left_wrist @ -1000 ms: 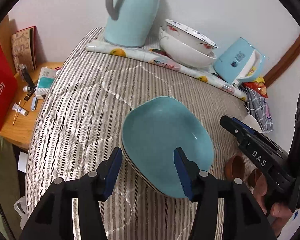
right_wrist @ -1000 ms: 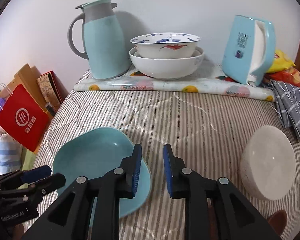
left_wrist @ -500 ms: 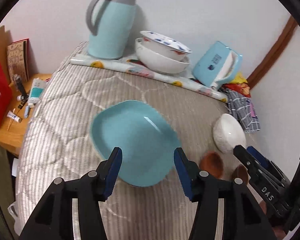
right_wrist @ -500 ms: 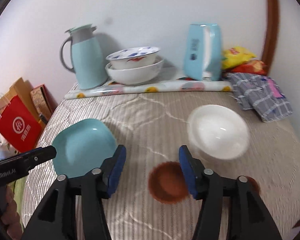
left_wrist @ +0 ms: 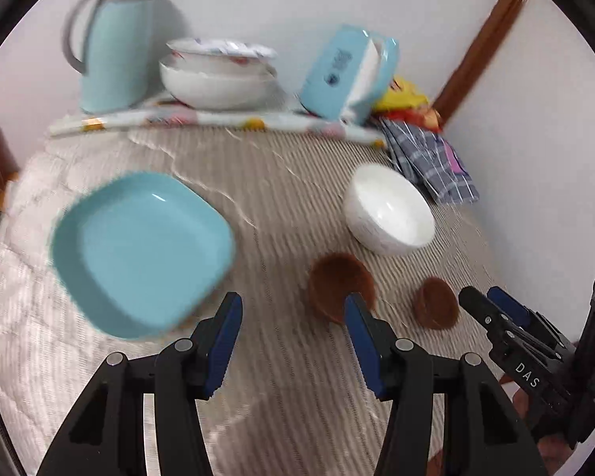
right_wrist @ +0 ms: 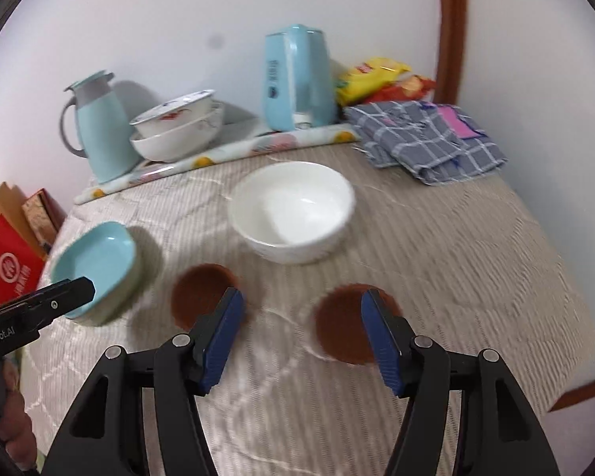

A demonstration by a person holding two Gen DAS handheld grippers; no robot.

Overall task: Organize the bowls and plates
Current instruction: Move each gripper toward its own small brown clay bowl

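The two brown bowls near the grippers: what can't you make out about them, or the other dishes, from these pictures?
- Left brown bowl: near rim hidden by a blue pad, both views.
- Right brown bowl: near edge hidden, right wrist view.
- Blue plate: blurred, stack count unclear.
- Patterned bowl: too small for detail.

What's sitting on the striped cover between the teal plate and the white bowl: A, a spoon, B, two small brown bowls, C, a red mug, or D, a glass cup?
B: two small brown bowls sit apart on the cover, between the teal plate and the white bowl.
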